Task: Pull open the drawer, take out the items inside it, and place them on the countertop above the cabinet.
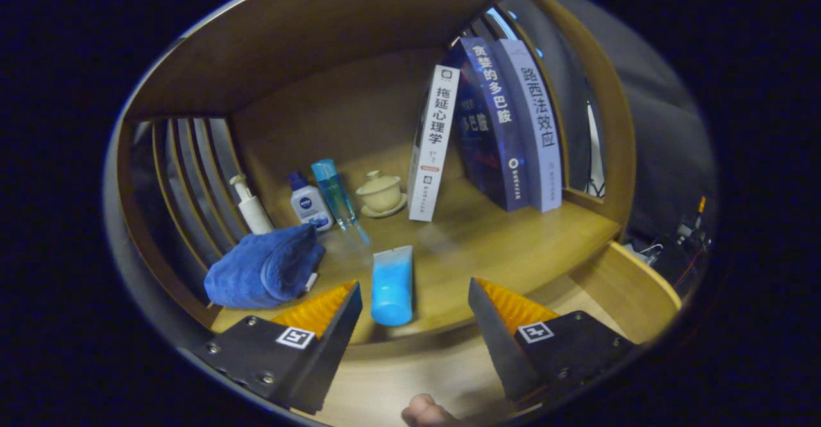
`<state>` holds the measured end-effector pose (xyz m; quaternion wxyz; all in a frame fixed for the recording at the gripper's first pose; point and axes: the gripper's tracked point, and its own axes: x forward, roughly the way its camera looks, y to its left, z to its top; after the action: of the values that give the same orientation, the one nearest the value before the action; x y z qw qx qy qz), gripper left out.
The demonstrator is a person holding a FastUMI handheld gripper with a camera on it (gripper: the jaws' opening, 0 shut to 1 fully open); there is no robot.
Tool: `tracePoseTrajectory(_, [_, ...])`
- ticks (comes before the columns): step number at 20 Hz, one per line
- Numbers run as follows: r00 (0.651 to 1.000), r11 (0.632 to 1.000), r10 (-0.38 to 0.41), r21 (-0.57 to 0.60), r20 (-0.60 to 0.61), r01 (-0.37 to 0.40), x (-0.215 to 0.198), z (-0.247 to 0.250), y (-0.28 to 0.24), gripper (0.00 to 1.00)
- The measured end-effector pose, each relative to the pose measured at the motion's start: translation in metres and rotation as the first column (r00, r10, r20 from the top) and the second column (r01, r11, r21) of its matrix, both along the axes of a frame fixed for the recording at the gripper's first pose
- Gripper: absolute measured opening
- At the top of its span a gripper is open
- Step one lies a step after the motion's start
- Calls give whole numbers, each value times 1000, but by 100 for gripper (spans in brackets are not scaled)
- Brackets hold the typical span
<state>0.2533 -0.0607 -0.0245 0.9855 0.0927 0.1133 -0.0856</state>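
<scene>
A blue tube (392, 284) lies on the wooden countertop (513, 247), near its front edge, just ahead of my fingers and between their lines. My gripper (415, 295) stands open, its fingers apart on either side of the tube's near end without touching it. A rolled blue towel (264, 267) rests on the countertop beside the left finger. Below the countertop's front edge, the pale wooden inside of the open drawer (410, 382) shows between and under the fingers; a fingertip of a person (424, 411) shows at its near side.
At the back of the shelf stand a white pump bottle (250, 206), a small white bottle with a blue cap (308, 202), a slim blue bottle (335, 194) and a lidded tea cup on a saucer (381, 193). Three books (494, 132) lean upright to the right. Wooden walls and slats enclose the shelf.
</scene>
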Motion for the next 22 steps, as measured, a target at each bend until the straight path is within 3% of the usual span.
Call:
tracePoseTrajectory(10, [981, 968, 158, -212, 115, -131, -140, 43, 23, 99])
tracePoseTrajectory(13, [968, 959, 174, -254, 180, -125, -188, 56, 32, 99])
tracePoseTrajectory(16, [923, 929, 279, -317, 266, -190, -232, 59, 54, 99])
tracePoseTrajectory(19, [926, 908, 243, -404, 290, -111, -259, 36, 33, 99])
tracePoseTrajectory(22, [950, 919, 184, -386, 253, -75, -270, -4, 5, 100])
